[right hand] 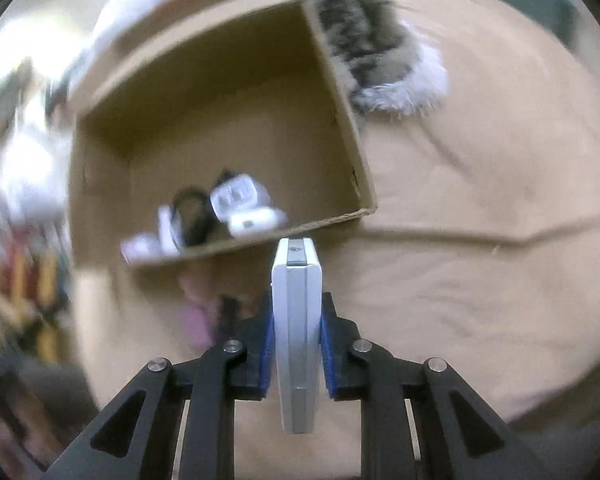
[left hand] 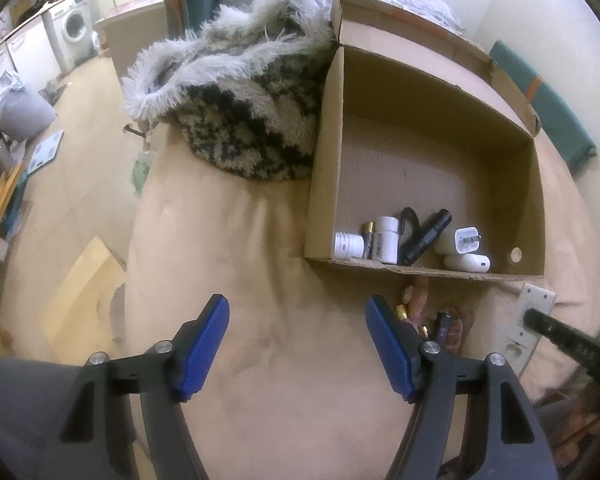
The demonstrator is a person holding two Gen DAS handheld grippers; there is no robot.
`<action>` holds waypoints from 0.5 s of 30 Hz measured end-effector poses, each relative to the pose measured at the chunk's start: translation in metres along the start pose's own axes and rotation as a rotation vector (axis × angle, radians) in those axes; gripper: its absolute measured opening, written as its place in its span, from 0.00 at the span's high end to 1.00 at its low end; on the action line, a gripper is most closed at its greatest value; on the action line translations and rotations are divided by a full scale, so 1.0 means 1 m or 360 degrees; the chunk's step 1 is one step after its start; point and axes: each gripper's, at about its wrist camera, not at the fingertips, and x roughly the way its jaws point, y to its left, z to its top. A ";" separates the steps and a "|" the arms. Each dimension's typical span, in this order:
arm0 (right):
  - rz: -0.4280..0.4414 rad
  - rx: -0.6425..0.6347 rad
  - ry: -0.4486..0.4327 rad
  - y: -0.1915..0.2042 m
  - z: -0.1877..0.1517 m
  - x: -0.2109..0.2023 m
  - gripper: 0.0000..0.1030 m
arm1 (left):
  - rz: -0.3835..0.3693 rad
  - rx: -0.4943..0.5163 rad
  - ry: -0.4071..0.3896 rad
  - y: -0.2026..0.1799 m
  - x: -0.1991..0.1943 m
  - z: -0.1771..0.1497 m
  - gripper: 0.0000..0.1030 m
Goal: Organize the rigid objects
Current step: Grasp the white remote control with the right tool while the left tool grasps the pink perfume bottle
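Note:
An open cardboard box (left hand: 327, 160) lies on the tan bedcover. Along its near wall sit two white bottles (left hand: 388, 240), a battery (left hand: 369, 236), a black flashlight (left hand: 426, 236), a white charger (left hand: 466, 240) and a white earbud case (left hand: 470, 263). In front of the box lie loose batteries (left hand: 402, 312) and a pinkish item (left hand: 420, 296). My left gripper (left hand: 297, 304) hovers open over bare bedcover, left of them. My right gripper (right hand: 297, 304) is shut on a white flat plate (right hand: 298, 320), held edge-on above the cover, just before the box (right hand: 340, 80). The plate (left hand: 534, 312) also shows at the right.
A shaggy black-and-white blanket (left hand: 240, 120) is heaped against the box's left wall. A teal cushion (left hand: 540, 104) lies beyond the box. The bed edge drops to the floor at left, where a cardboard sheet (left hand: 84, 292) and a washing machine (left hand: 74, 26) stand.

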 end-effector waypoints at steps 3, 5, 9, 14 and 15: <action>-0.0048 -0.0154 0.0205 0.003 0.005 0.021 0.80 | 0.0011 0.0011 -0.0003 -0.002 0.000 -0.001 0.34; -0.0057 -0.0190 0.0294 0.003 0.005 0.039 0.80 | 0.0021 0.0015 -0.0003 -0.003 0.001 -0.001 0.34; -0.0032 -0.0142 0.0358 0.002 0.004 0.066 0.79 | 0.0060 0.0025 0.0011 -0.002 0.006 -0.003 0.34; -0.0039 -0.0123 0.0442 -0.004 0.002 0.087 0.79 | 0.0058 0.0024 0.0042 0.003 0.012 -0.004 0.34; -0.0036 -0.0125 0.0442 -0.005 0.001 0.088 0.79 | 0.0062 0.0020 0.0052 0.004 0.014 -0.005 0.34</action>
